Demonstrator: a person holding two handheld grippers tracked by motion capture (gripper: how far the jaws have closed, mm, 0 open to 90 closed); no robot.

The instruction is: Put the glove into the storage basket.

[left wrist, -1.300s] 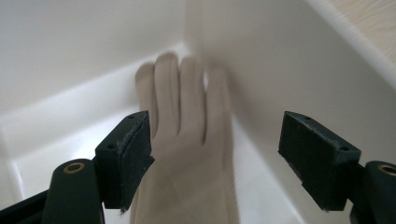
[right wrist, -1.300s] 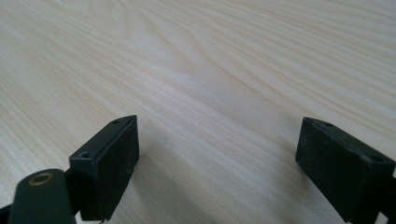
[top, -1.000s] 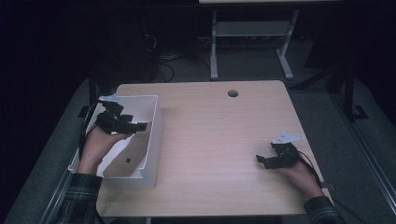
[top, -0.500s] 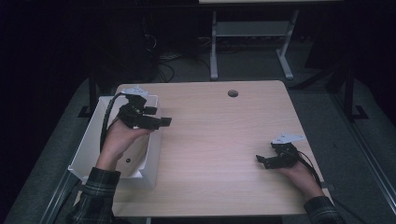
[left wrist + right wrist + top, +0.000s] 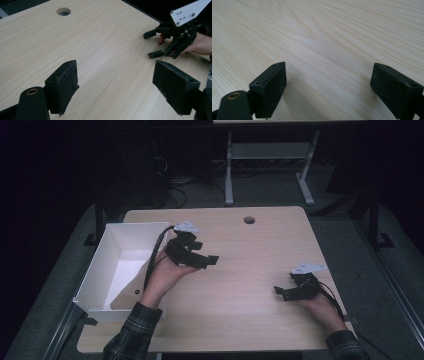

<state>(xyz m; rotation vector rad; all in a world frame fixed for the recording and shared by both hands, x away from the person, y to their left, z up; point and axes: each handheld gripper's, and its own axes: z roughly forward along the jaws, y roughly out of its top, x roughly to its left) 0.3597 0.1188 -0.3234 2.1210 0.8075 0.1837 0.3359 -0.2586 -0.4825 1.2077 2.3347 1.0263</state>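
My left gripper (image 5: 205, 254) hangs open over the wooden table (image 5: 250, 265), just right of a white box (image 5: 135, 225). In the left gripper view its jaws (image 5: 117, 87) stand wide apart with only bare wood between them. My right gripper (image 5: 282, 287) rests low near the table's right front, open, jaws pointing left. The left gripper view catches it (image 5: 152, 44) farther off, with its grey plate on top and a hand behind it. In the right gripper view the pads (image 5: 270, 85) are spread wide over plain table (image 5: 324, 37), holding nothing.
The white box is open-topped and sits at the table's left edge; its inside (image 5: 122, 270) looks bare. A round cable hole (image 5: 249, 220) lies near the table's far edge, also seen as a hole (image 5: 63, 11). A metal stand (image 5: 265, 160) is on the floor beyond.
My left gripper has moved from above the white box rightward, out over the table. The right gripper has stayed where it was.
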